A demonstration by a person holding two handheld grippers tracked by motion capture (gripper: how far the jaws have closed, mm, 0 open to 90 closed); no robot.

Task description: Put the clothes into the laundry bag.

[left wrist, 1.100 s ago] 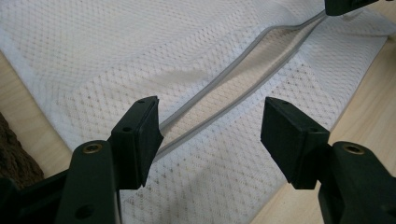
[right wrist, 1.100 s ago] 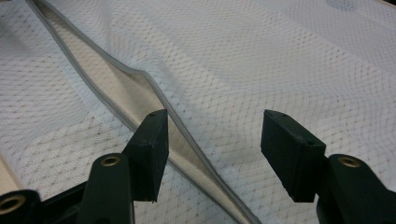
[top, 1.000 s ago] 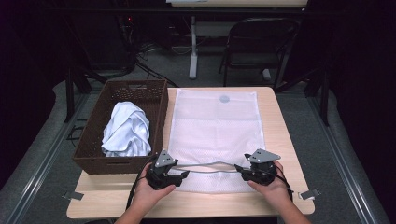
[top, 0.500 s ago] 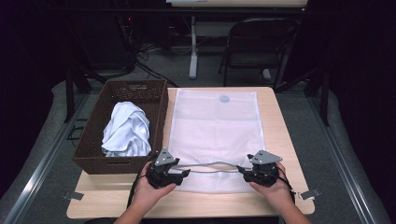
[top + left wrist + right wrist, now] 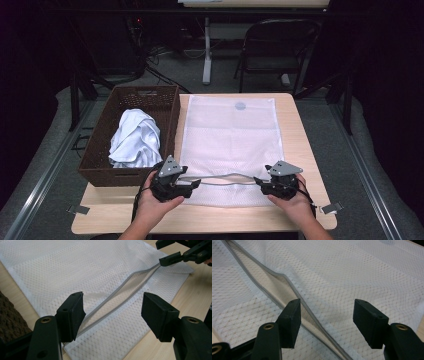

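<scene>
Left gripper (image 5: 196, 183) over the mesh bag's (image 5: 230, 135) near left corner, jaws just widened, spread, gripping nothing. Bag flat on table (image 5: 300, 130), grey-edged opening (image 5: 120, 297) gaping, inside unreadable. Right gripper (image 5: 258, 181) at right end, likewise spread, empty.

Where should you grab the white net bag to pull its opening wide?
Probably the upper grey edge of the open slit in the net bag, near the table's front. That edge bows up off the lower layer, so a jaw could slide under it. Come from the person's side, where the left gripper and right gripper sit open at its ends.
</scene>
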